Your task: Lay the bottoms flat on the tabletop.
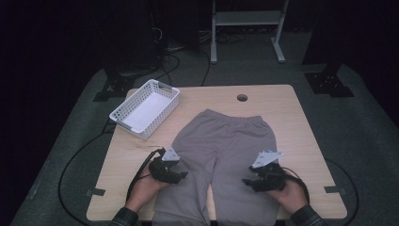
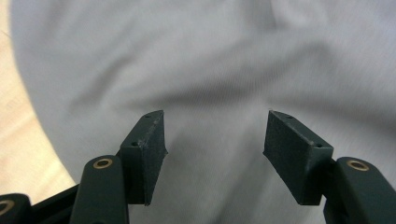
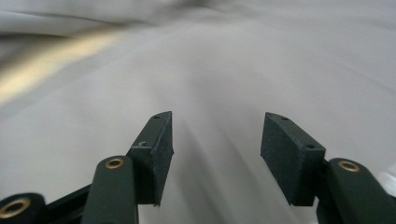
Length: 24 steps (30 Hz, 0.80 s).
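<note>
Grey trousers (image 1: pixel 226 146) lie flat on the wooden table (image 1: pixel 301 136), waistband at the far side, both legs running to the near edge. My left gripper (image 1: pixel 182 175) rests at the outer edge of the left leg, pointing right. In the left gripper view its jaws (image 2: pixel 215 116) stand open over grey cloth (image 2: pixel 210 56), with nothing between them. My right gripper (image 1: pixel 245 181) sits over the right leg, pointing left. In the right gripper view it (image 3: pixel 217 116) is open above blurred cloth (image 3: pixel 233 60), holding nothing.
An empty white slotted basket (image 1: pixel 146 108) stands at the table's far left corner. A round cable hole (image 1: pixel 242 98) lies near the far edge. A white metal stand (image 1: pixel 247 19) is on the floor beyond. Cables trail off the left side.
</note>
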{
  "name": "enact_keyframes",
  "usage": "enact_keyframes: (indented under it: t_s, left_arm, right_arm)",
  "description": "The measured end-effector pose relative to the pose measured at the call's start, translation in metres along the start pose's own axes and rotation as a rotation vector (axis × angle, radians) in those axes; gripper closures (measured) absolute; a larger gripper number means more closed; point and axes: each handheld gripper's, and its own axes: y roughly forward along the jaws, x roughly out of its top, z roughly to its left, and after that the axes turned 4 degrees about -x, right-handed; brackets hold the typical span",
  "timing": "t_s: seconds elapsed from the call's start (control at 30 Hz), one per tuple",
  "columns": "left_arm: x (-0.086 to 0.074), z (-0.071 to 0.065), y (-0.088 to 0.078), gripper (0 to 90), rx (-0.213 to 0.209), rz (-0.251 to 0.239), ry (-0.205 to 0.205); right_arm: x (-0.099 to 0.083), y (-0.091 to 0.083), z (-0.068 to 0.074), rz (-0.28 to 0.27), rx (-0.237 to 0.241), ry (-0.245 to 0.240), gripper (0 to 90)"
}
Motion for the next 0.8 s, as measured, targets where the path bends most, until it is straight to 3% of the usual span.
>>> enact_keyframes:
  t_s: [0.03,0.1,0.2,0.53,0.67,0.8]
  left_arm:
    - [-0.001,-0.001,0.000,39.8,-0.017,-0.002,-0.012]
    - [-0.002,-0.002,-0.001,40.7,-0.020,0.003,-0.010]
    - [-0.005,-0.005,-0.004,41.5,-0.028,0.010,-0.003]
    - [-0.016,-0.041,-0.014,39.1,-0.068,0.035,0.024]
    - [-0.018,-0.039,-0.015,36.7,-0.086,0.016,-0.005]
    - [-0.019,-0.026,-0.027,30.9,-0.050,-0.082,-0.060]
  right_arm:
    - [-0.009,-0.004,-0.021,0.026,-0.060,0.065,40.1]
    - [-0.016,-0.003,-0.033,0.064,-0.092,0.114,39.8]
    - [-0.024,-0.002,-0.046,0.085,-0.095,0.148,38.5]
    - [-0.028,-0.001,-0.076,0.080,-0.083,0.131,33.7]
    - [-0.029,-0.001,-0.077,0.069,-0.072,0.117,32.0]
    - [-0.030,-0.001,-0.076,0.071,-0.060,0.104,27.6]
